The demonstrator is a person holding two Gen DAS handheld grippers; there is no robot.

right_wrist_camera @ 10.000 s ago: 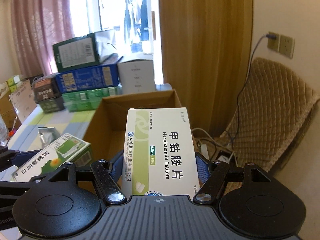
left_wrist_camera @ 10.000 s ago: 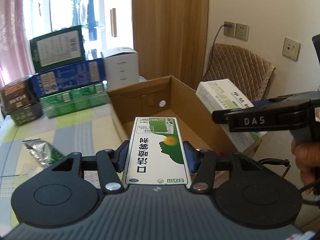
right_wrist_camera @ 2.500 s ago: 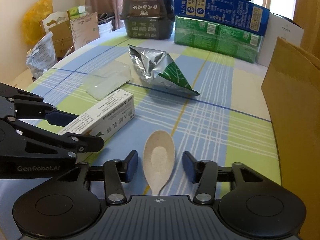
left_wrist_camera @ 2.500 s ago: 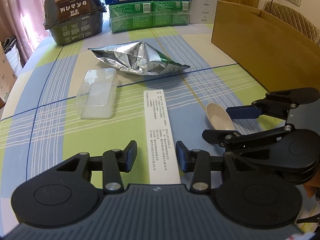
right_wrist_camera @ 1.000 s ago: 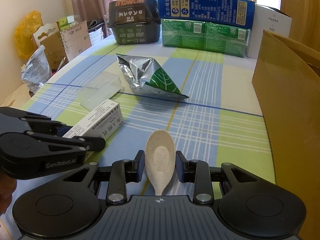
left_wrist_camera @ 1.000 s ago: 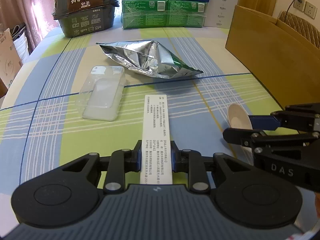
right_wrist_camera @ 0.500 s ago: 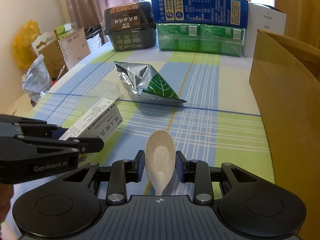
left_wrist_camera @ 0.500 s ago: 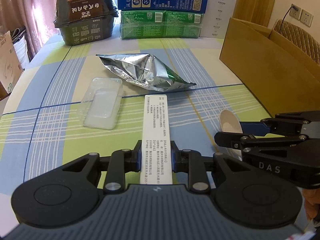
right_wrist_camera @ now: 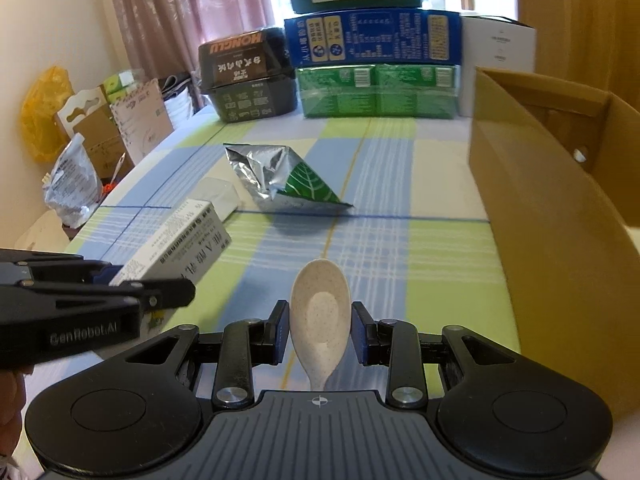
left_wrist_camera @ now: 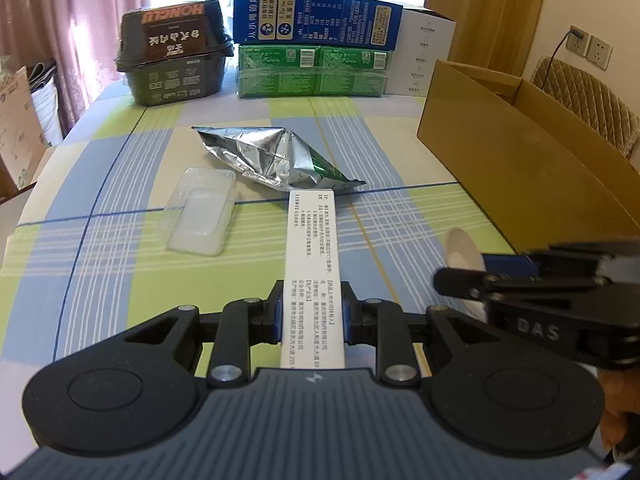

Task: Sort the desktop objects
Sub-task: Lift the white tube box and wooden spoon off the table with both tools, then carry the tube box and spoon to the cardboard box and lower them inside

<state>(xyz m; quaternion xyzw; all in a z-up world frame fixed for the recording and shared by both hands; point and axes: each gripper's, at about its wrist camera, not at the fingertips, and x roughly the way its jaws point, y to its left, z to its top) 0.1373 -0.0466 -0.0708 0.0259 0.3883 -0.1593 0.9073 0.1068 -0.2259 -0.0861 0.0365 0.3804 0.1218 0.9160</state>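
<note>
My left gripper (left_wrist_camera: 313, 312) is shut on a long white medicine box (left_wrist_camera: 313, 264), lifted off the checked tablecloth; the same box (right_wrist_camera: 180, 242) shows at the left of the right wrist view. My right gripper (right_wrist_camera: 320, 330) is shut on a beige speckled spoon (right_wrist_camera: 320, 312), bowl pointing forward, held above the table. That spoon (left_wrist_camera: 462, 250) peeks out beside the right gripper in the left wrist view. An open cardboard box (left_wrist_camera: 520, 152) stands on the right; its inside is hidden. A crumpled foil bag (left_wrist_camera: 272, 158) and a clear plastic tray (left_wrist_camera: 202, 210) lie ahead on the table.
Stacked green and blue cartons (left_wrist_camera: 316, 44), a black noodle tub (left_wrist_camera: 172, 66) and a white box (left_wrist_camera: 424, 56) line the far table edge. Bags and cardboard (right_wrist_camera: 68, 160) sit beyond the left edge. A quilted chair (left_wrist_camera: 588, 96) stands behind the cardboard box.
Both grippers closed about a second ago on the box and the spoon. Since then both have risen off the table and drawn back a little, carrying them.
</note>
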